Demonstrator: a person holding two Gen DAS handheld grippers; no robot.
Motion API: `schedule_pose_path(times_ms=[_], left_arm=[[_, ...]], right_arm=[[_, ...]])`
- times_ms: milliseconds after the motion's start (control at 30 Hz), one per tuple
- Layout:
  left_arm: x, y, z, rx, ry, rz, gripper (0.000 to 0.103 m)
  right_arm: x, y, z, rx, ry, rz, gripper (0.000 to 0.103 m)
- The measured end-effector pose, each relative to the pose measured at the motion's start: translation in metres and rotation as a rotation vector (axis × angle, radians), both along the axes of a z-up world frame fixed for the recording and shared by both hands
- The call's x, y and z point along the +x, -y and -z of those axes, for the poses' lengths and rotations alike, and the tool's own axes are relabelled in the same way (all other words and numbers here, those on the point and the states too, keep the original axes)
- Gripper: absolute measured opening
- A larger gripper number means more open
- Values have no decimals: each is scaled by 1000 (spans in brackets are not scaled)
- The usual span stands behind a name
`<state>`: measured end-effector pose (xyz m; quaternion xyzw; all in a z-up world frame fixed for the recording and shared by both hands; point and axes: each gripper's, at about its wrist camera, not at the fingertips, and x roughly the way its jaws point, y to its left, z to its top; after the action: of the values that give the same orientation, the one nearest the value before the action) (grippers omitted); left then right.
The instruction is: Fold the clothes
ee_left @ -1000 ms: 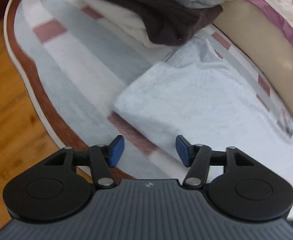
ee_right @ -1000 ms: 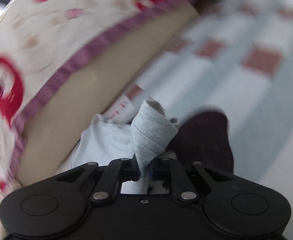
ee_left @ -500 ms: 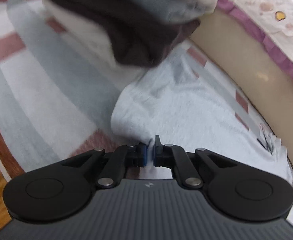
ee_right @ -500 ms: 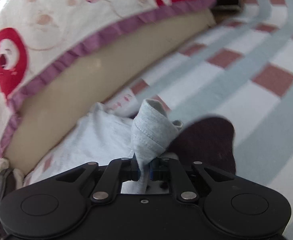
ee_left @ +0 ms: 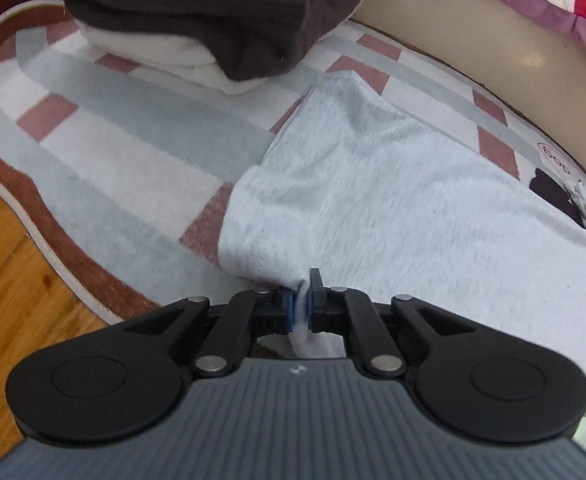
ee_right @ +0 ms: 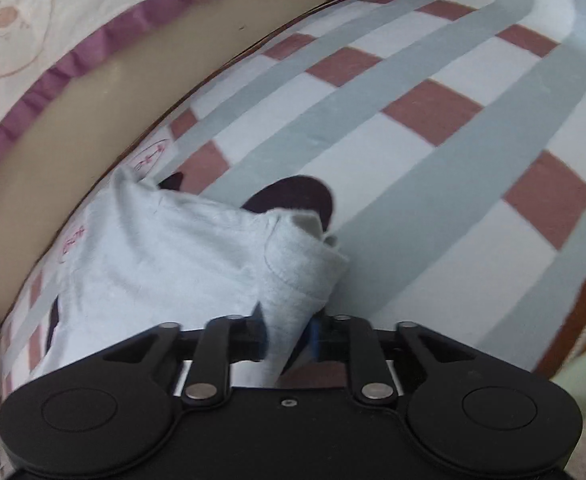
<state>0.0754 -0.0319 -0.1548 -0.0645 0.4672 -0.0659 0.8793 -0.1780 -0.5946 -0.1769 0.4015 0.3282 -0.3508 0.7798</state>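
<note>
A light grey garment (ee_left: pixel 393 208) lies spread on a striped rug (ee_left: pixel 133 136). My left gripper (ee_left: pixel 302 307) is shut on the garment's near edge, cloth pinched between the blue pads. In the right wrist view the same garment (ee_right: pixel 181 256) shows with a folded hem. My right gripper (ee_right: pixel 287 338) has its jaws a little apart, with a bunch of the garment's corner between them. A dark patch (ee_right: pixel 293 198) shows just beyond the hem.
A stack of folded clothes (ee_left: pixel 213 20), dark brown on white, stands on the rug's far side. A beige bed base (ee_left: pixel 493 52) with a pink-trimmed quilt (ee_right: pixel 53 20) borders the rug. Wood floor (ee_left: pixel 13 264) lies left.
My left gripper shut on the garment's near edge. My right gripper's jaws have parted slightly and the raised hem has dropped onto the rug.
</note>
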Motion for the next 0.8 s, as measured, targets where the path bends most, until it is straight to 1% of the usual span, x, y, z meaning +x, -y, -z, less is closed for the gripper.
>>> schedule_pose_path(times_ms=[33,67,100,133,167,200,233,267,300,333,400,433,467,533,600,633,700,767,800], left_arm=[[0,2,-6,42,4,-6,15],[1,4,-12,86,8,-12,24],[0,5,-18,148,18,-20,30],[0,7,-24,205,30,-26,39],[-2,8,-32,243,55,-16,40],[-5,9,-39,273,80,-2,40],[-7,10,-47,261,102,28,40],[-9,12,-55,225,116,63,40],[-10,16,-62,187,128,99,40],[-9,24,-67,136,129,141,40],[-6,43,-78,37,130,228,41],[-3,59,-81,-3,130,282,41],[0,75,-84,-40,130,335,41],[6,113,-88,-88,120,435,42],[11,149,-88,-135,119,526,46],[13,167,-85,-140,120,559,49],[18,203,-80,-150,120,625,49],[20,235,-71,-149,103,678,49],[25,251,-64,-149,83,693,49]], right_arm=[[0,-3,-7,-44,-16,2,42],[0,-8,-16,-115,-54,17,47],[-1,-13,-24,-189,-92,35,47],[-2,-16,-33,-246,-104,43,48],[-4,-19,-42,-297,-107,48,50],[-3,-20,-50,-318,-81,26,52],[-2,-20,-56,-327,-46,-5,52],[-1,-21,-62,-337,-11,-36,52],[8,-20,-65,-315,34,-113,52],[21,-18,-65,-266,93,-220,52],[55,-16,-58,-180,149,-405,51],[72,-16,-55,-139,171,-494,51],[91,-19,-48,-140,141,-581,51],[129,-31,-33,-179,39,-738,51],[151,-35,-15,-248,-44,-801,50],[159,-34,-7,-265,-70,-824,50],[169,-22,10,-280,-109,-842,50],[172,-7,24,-323,-139,-788,50],[169,1,30,-337,-106,-762,50]])
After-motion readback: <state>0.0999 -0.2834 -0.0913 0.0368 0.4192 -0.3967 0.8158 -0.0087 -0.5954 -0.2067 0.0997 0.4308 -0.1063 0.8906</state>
